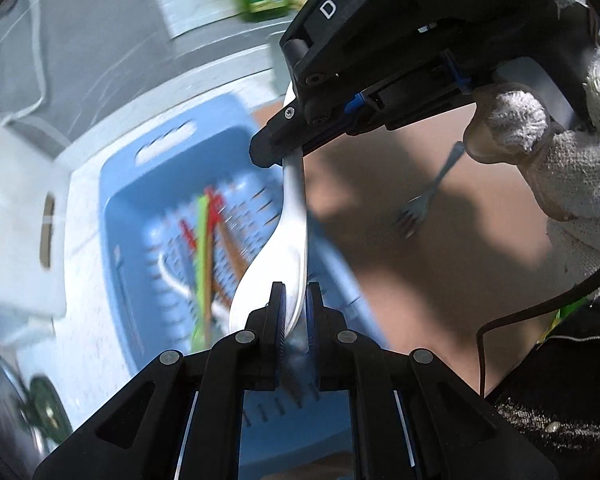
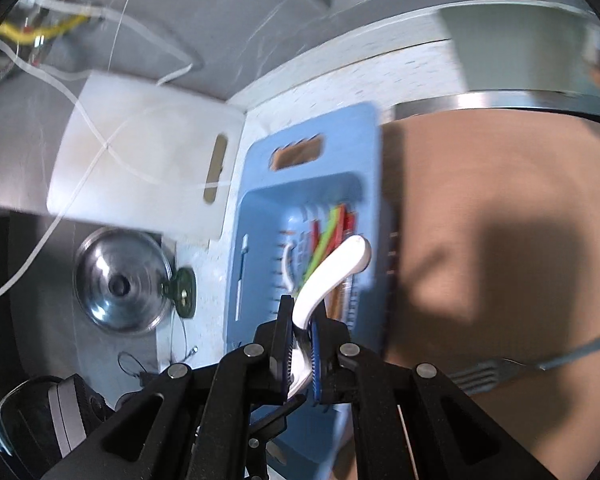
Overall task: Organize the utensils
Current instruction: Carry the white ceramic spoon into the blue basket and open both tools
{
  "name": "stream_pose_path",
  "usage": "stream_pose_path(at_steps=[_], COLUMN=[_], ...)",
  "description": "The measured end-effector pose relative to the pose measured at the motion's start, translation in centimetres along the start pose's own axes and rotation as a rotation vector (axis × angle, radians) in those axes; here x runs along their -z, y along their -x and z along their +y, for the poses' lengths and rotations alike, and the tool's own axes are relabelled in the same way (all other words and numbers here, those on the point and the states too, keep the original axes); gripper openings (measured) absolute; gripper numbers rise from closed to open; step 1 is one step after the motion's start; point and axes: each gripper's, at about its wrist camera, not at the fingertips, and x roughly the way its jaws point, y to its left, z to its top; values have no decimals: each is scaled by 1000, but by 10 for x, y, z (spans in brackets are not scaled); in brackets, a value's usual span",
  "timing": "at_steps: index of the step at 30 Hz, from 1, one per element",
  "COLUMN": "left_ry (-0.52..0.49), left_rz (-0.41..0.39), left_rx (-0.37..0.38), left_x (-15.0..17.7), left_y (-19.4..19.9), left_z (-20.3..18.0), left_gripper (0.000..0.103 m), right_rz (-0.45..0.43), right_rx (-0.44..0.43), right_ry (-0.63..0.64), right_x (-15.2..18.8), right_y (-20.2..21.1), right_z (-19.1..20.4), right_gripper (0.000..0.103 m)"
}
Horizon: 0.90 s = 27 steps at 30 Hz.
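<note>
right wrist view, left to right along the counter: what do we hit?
Steel pot lid → white cutting board → blue slotted basket → white spoon held in the right claw → fork on the brown mat.

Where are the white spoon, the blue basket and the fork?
white spoon (image 2: 332, 268): right wrist view, on its handle.
blue basket (image 2: 256, 216): right wrist view, on its left wall.
fork (image 1: 414, 210): left wrist view, on its tines, lying on the brown table.
</note>
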Motion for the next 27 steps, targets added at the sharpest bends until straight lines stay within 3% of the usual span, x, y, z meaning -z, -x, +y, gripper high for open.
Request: stream_pose_path(at_steps=[13,27], left_ry=[160,202], left_rz=[33,83], left_rx=[-17,-14], left_x=[31,43], left_y=[-22,-42], left_z=[46,60], left_gripper=[6,6], right_rz=[125,201], right_rx=[65,98], right_ry=[80,118], right_x=[-13,-18], right_y=[-81,-128], right_z=[33,39], right_gripper=[7,7])
